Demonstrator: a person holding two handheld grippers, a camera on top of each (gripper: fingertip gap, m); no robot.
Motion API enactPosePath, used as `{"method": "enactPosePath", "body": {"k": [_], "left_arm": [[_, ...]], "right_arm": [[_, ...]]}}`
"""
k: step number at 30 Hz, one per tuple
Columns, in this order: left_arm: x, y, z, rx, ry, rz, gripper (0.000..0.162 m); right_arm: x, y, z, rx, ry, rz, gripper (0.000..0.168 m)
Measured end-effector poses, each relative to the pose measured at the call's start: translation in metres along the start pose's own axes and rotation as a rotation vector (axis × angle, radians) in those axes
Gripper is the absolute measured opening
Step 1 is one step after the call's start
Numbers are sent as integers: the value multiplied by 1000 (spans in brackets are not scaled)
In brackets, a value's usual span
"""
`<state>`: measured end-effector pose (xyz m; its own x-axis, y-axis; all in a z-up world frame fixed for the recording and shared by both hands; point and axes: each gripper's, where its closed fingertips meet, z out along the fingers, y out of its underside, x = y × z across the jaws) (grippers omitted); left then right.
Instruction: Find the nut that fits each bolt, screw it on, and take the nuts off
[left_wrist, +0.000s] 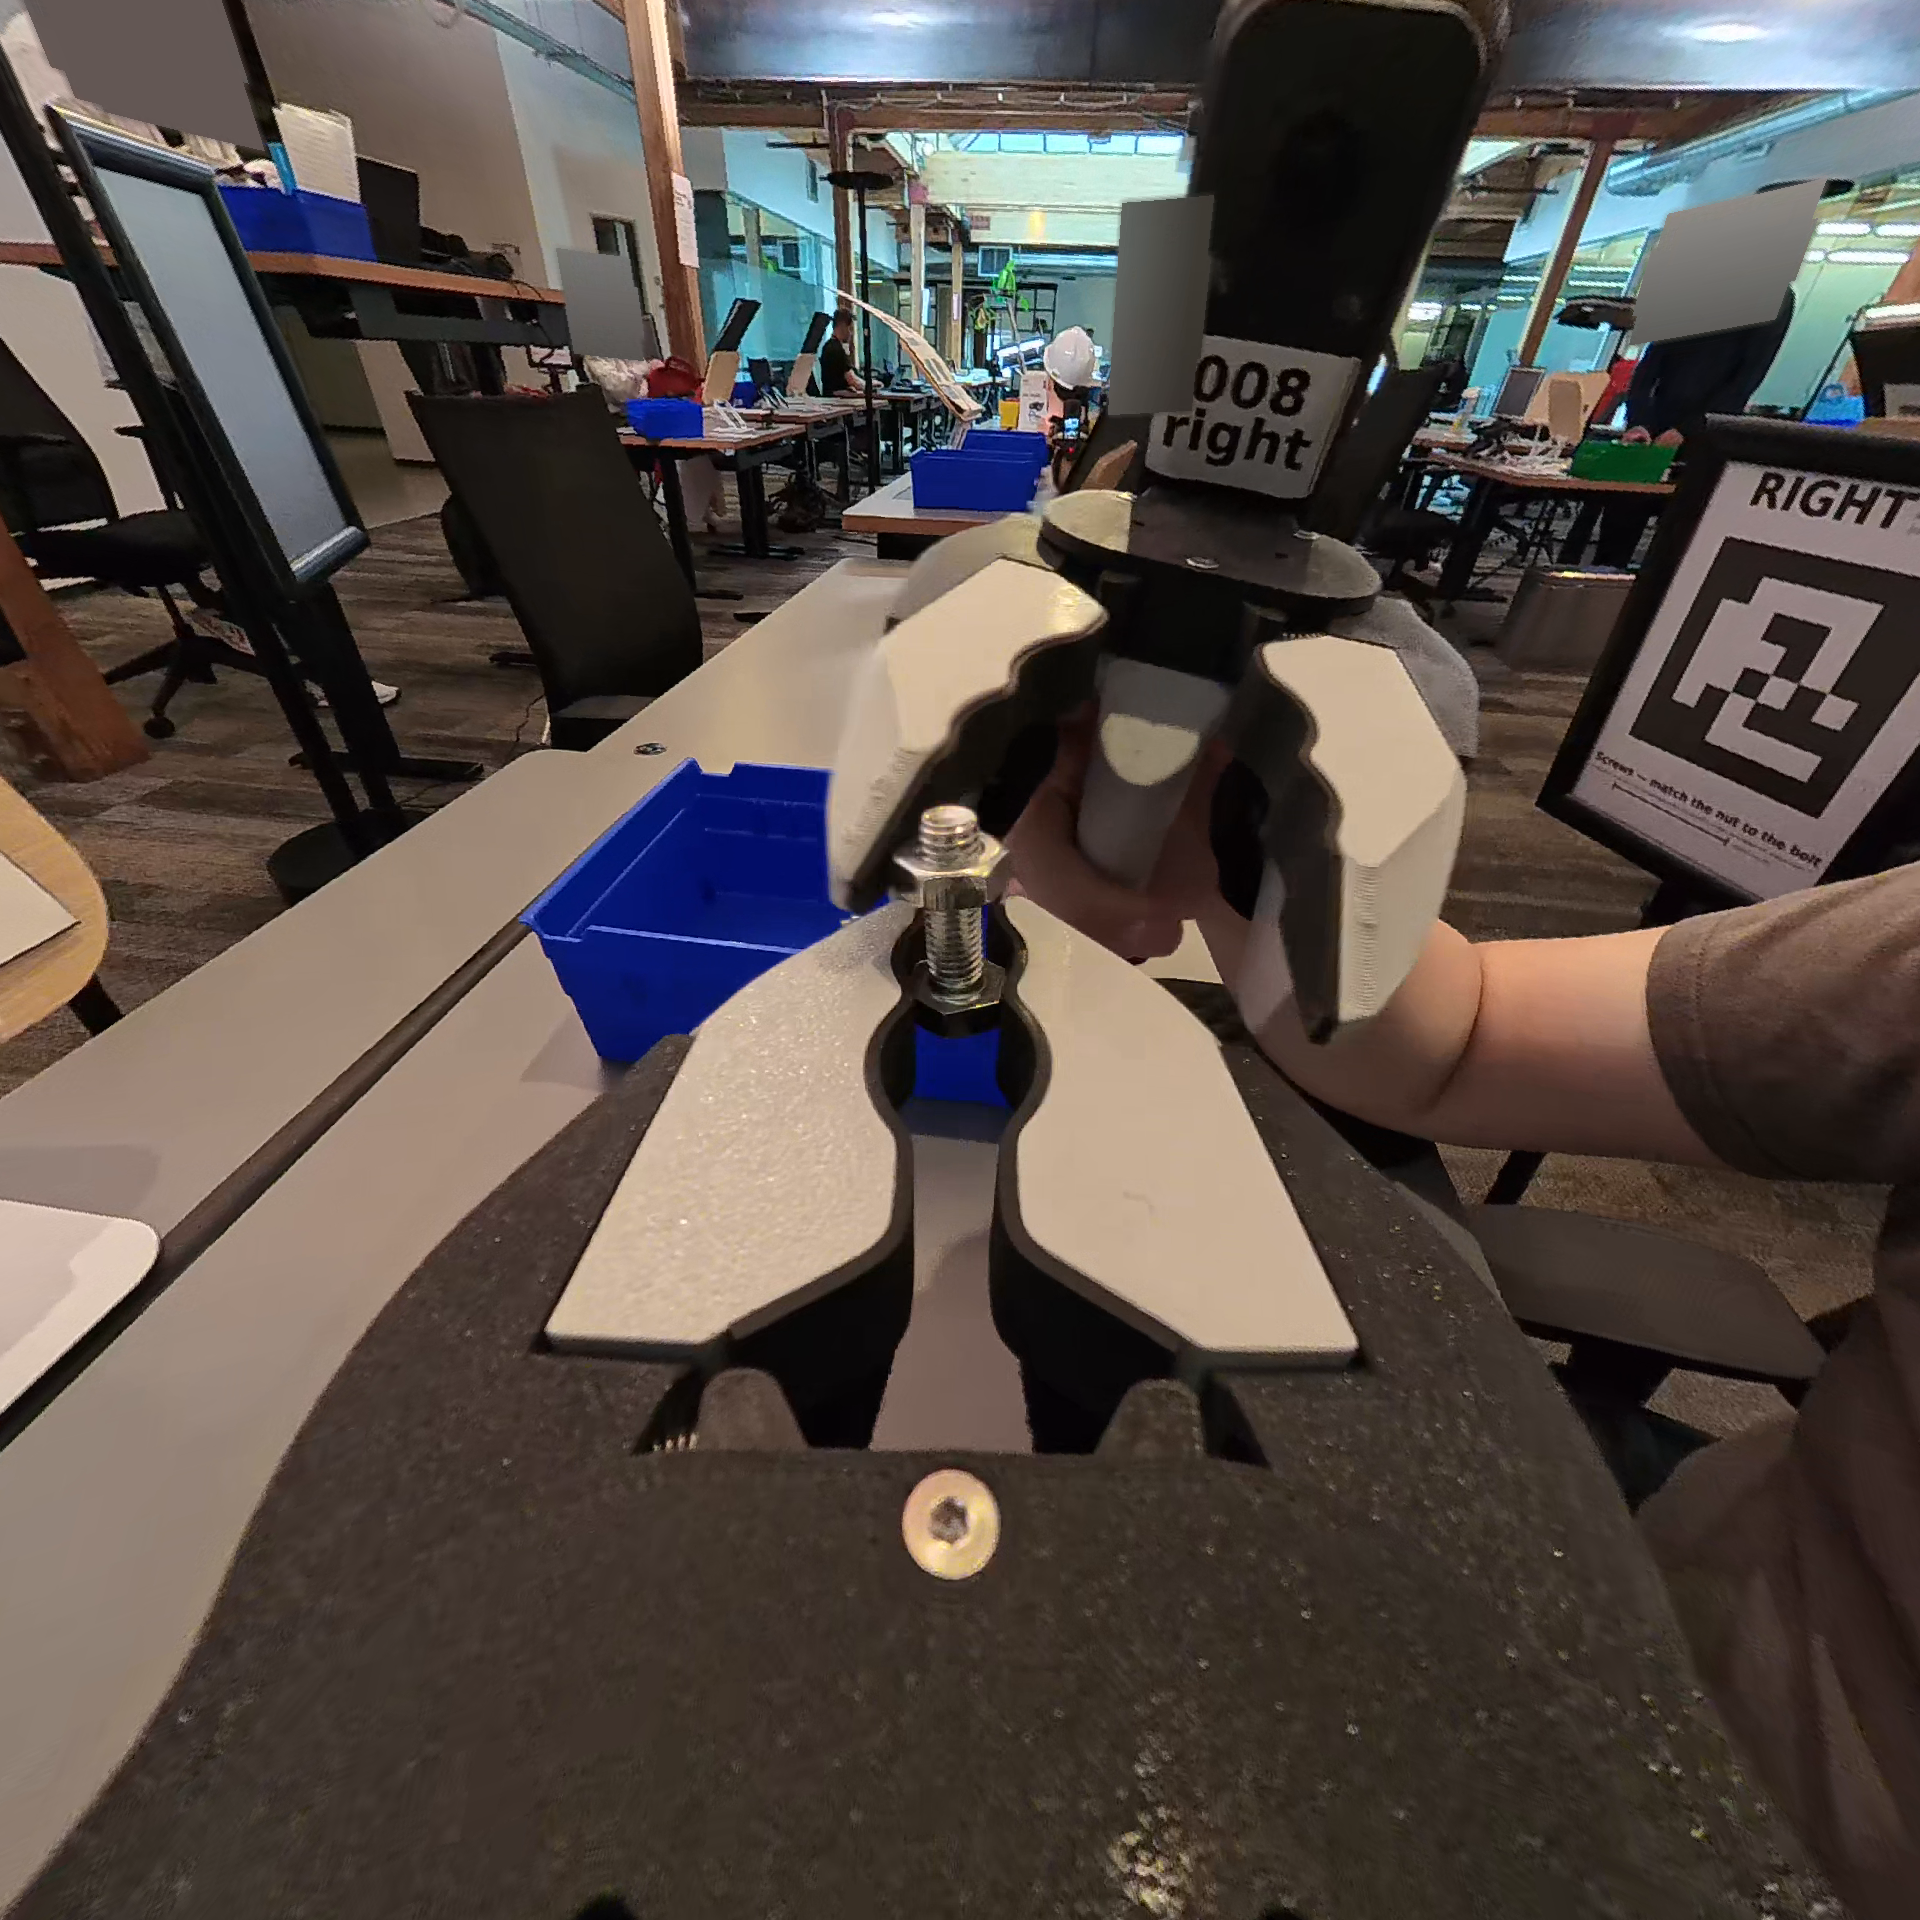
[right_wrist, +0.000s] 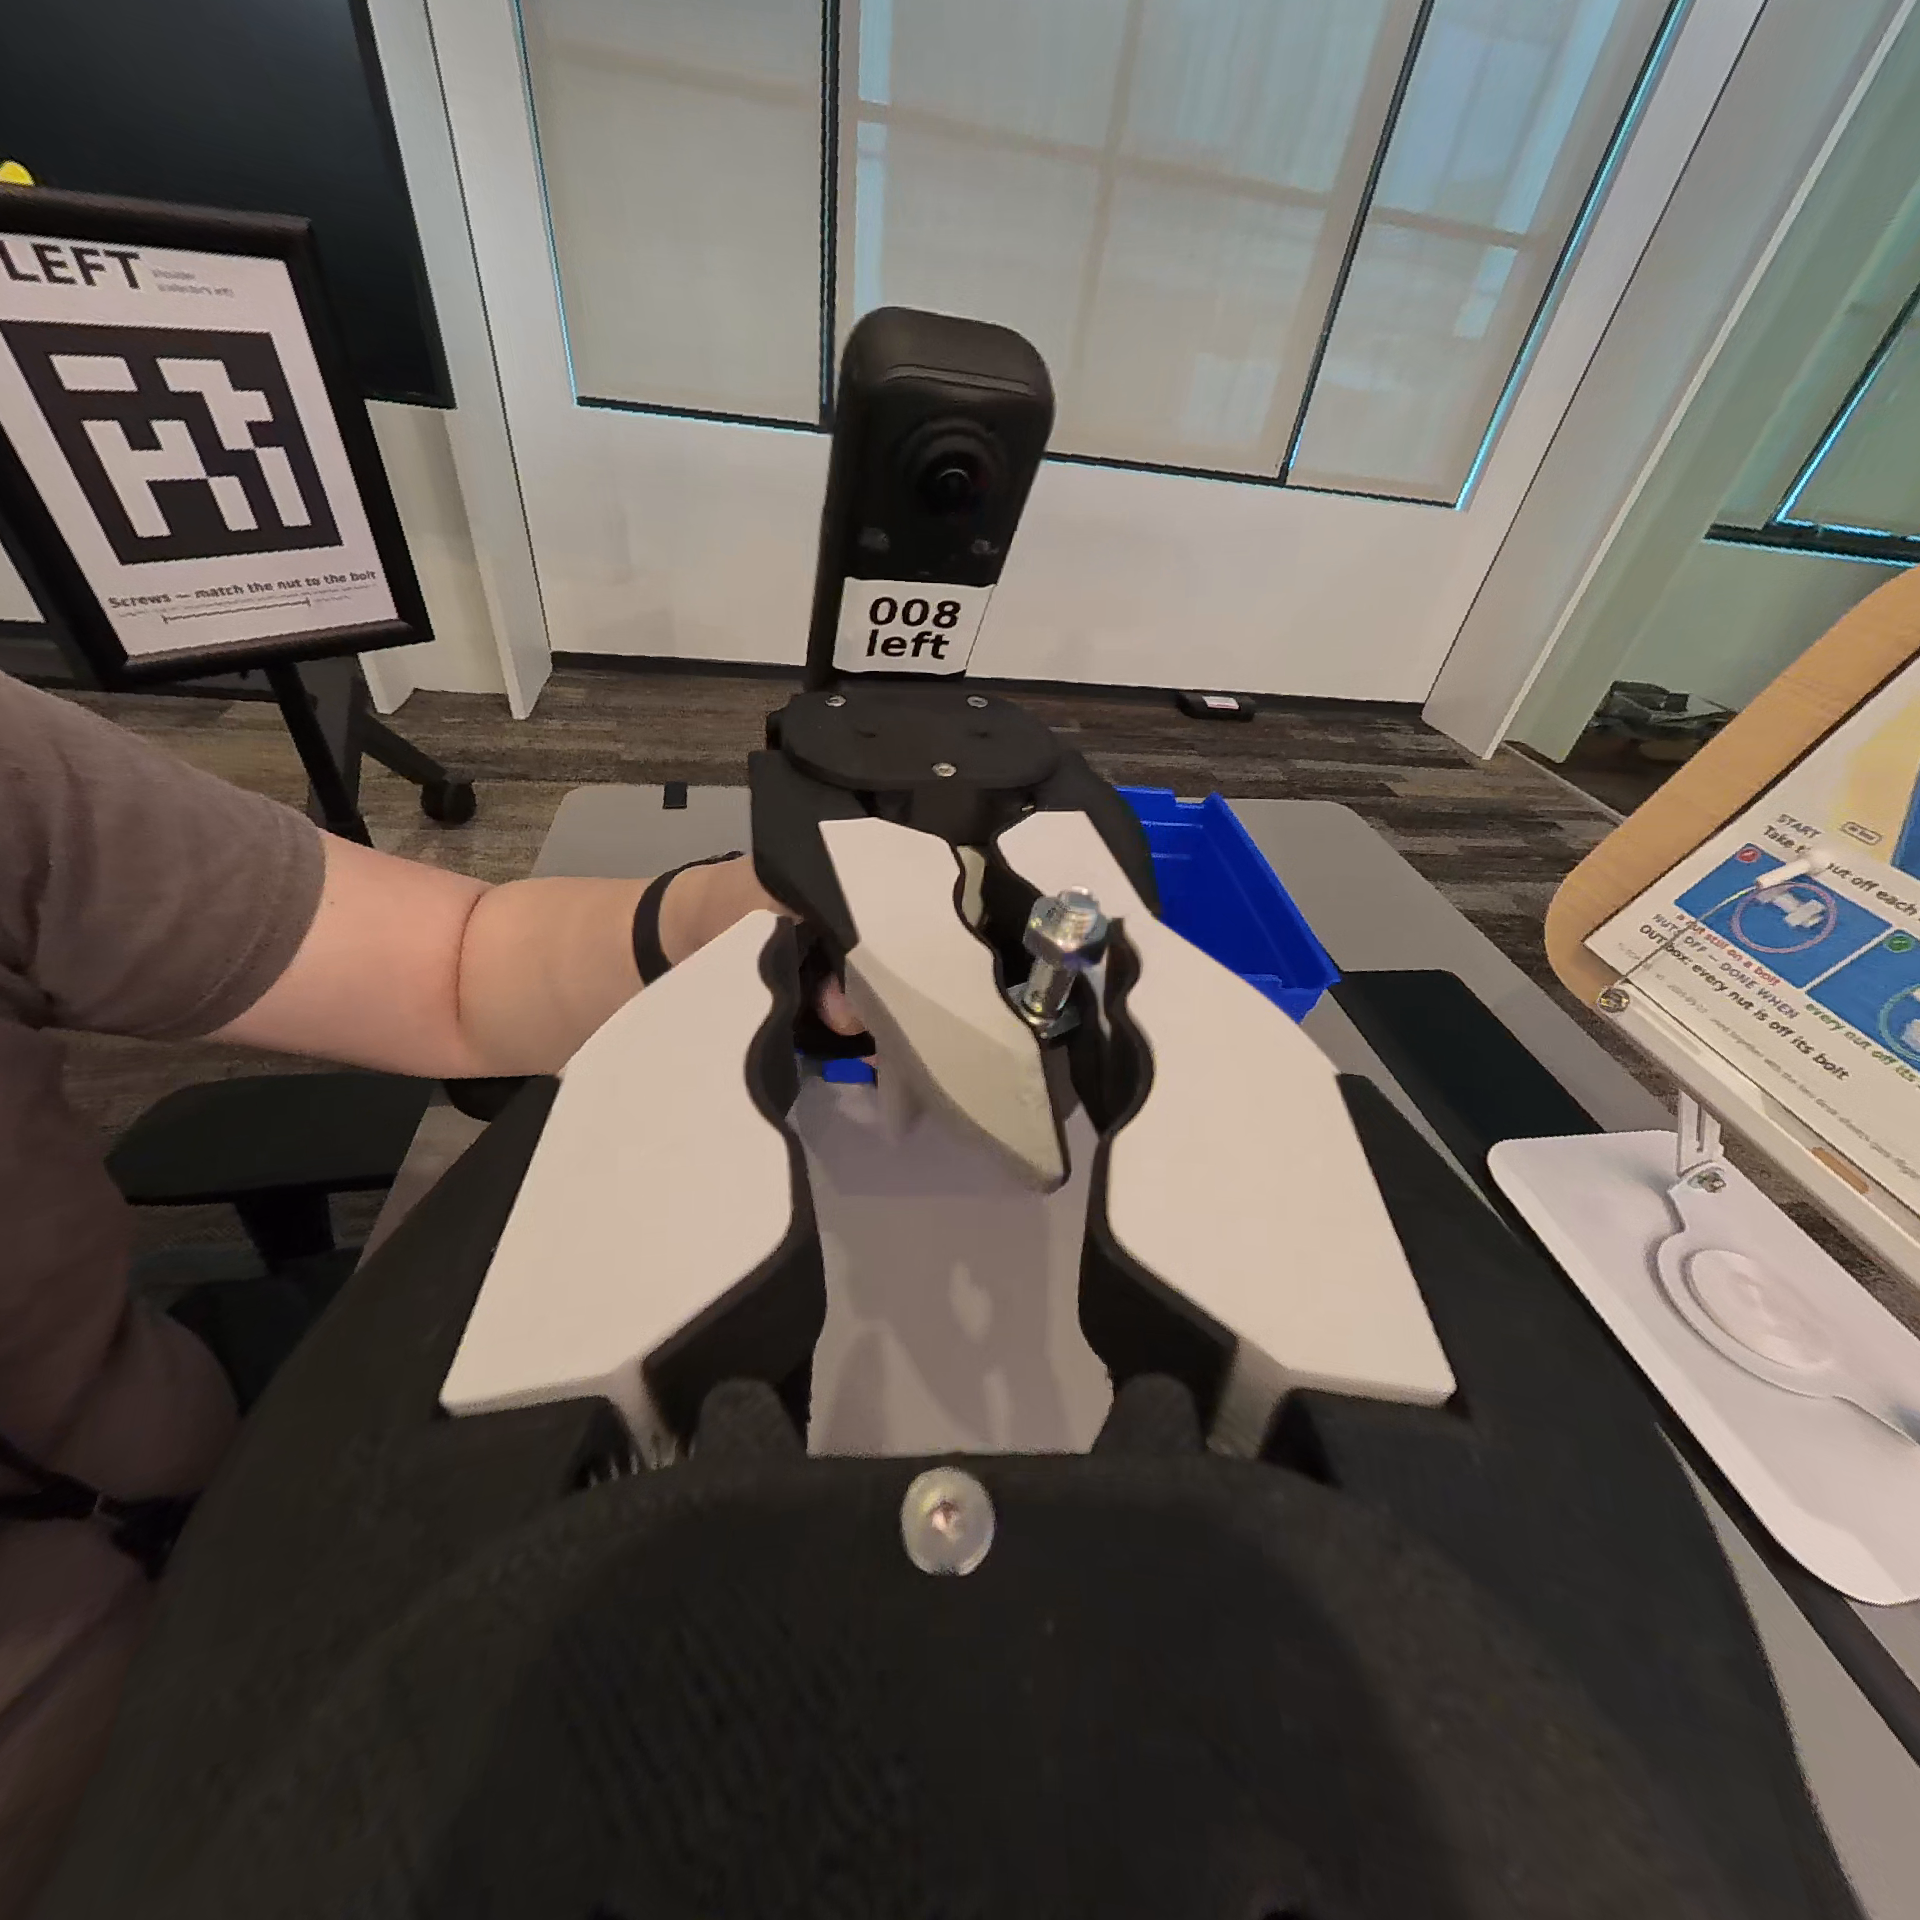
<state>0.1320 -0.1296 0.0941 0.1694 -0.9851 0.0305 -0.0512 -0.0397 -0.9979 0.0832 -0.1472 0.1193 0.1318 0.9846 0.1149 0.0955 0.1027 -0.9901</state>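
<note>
A silver bolt (left_wrist: 954, 940) stands upright. My left gripper (left_wrist: 954, 997) is shut on its lower, head end. A silver hex nut (left_wrist: 951, 868) sits on the thread near the top, with the bolt's tip showing above it. My right gripper (left_wrist: 1091, 951) faces me, held by a hand, jaws wide open around the bolt's top. One of its fingers (left_wrist: 935, 748) touches the nut's side. In the right wrist view the bolt (right_wrist: 1047, 971) and nut (right_wrist: 1065, 925) tilt between my open right gripper (right_wrist: 948, 935), close to its right finger (right_wrist: 1226, 1122). The left gripper (right_wrist: 1039, 1049) holds the bolt from opposite.
A blue bin (left_wrist: 707, 883) sits on the grey table (left_wrist: 312, 1039) just behind the bolt; it also shows in the right wrist view (right_wrist: 1226, 914). Framed marker signs (left_wrist: 1766, 665) (right_wrist: 197, 447) stand at either side. An instruction board on a white base (right_wrist: 1714, 1247) is at the right. The gap from one gripper's tips to the other's is roughly 5 centimetres.
</note>
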Motion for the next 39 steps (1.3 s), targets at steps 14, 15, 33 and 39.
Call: {"method": "enactPosePath", "body": {"k": [14, 15, 33, 39], "left_arm": [[0, 0, 0, -4, 4, 1, 10], [-1, -1, -1, 1, 0, -4, 10], [4, 3, 3, -27, 19, 2, 10], [6, 4, 5, -33, 25, 9, 10]], "right_arm": [[4, -2, -3, 20, 8, 22, 51], [3, -2, -4, 14, 2, 19, 51], [17, -10, -18, 84, 27, 86, 13], [17, -5, -13, 62, 21, 98, 11]]}}
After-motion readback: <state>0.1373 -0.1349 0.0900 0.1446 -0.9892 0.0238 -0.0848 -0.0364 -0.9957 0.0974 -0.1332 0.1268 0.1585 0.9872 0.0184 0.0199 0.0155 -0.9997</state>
